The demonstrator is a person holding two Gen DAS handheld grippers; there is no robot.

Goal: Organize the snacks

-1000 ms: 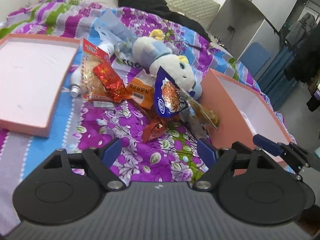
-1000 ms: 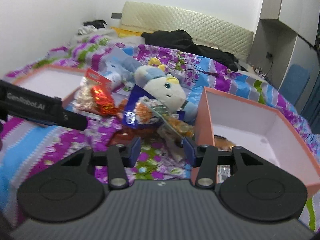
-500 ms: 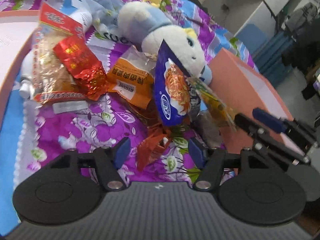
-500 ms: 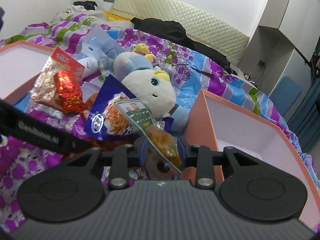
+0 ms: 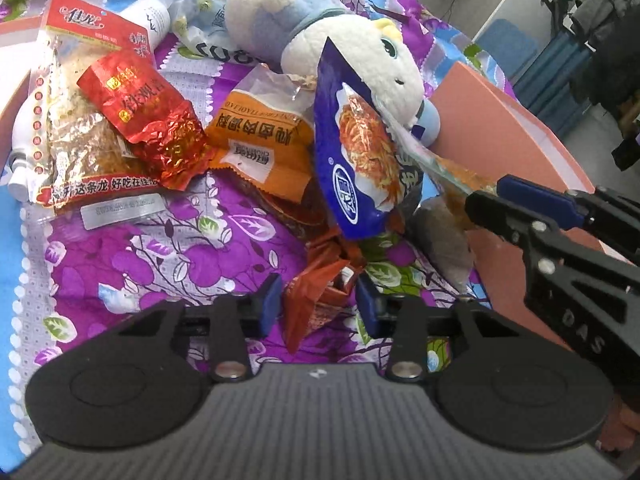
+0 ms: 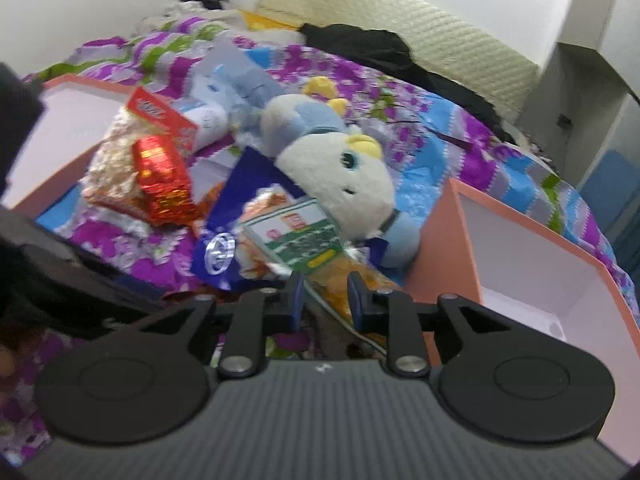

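A pile of snack packets lies on the purple floral bedspread. My left gripper [image 5: 318,306] is partly open around a small orange-brown packet [image 5: 316,292], fingers at both its sides. My right gripper [image 6: 324,296] straddles a clear packet with a green label [image 6: 316,240], jaws narrow around its orange end; it also shows in the left wrist view [image 5: 452,172]. A blue noodle bag [image 5: 360,168] stands against a white and blue plush toy [image 5: 352,52]. A red foil packet [image 5: 144,116] and an orange packet [image 5: 260,140] lie to the left.
A pink box [image 6: 532,248] stands open at the right, next to the pile. Another pink box [image 6: 68,120] lies at the left. A clear bag with a red header [image 5: 76,92] and a white bottle [image 5: 20,152] lie at the left edge.
Both grippers have moved forward and down into the pile. The left jaws have narrowed around the orange-brown packet. The right jaws have come around the green-label packet.
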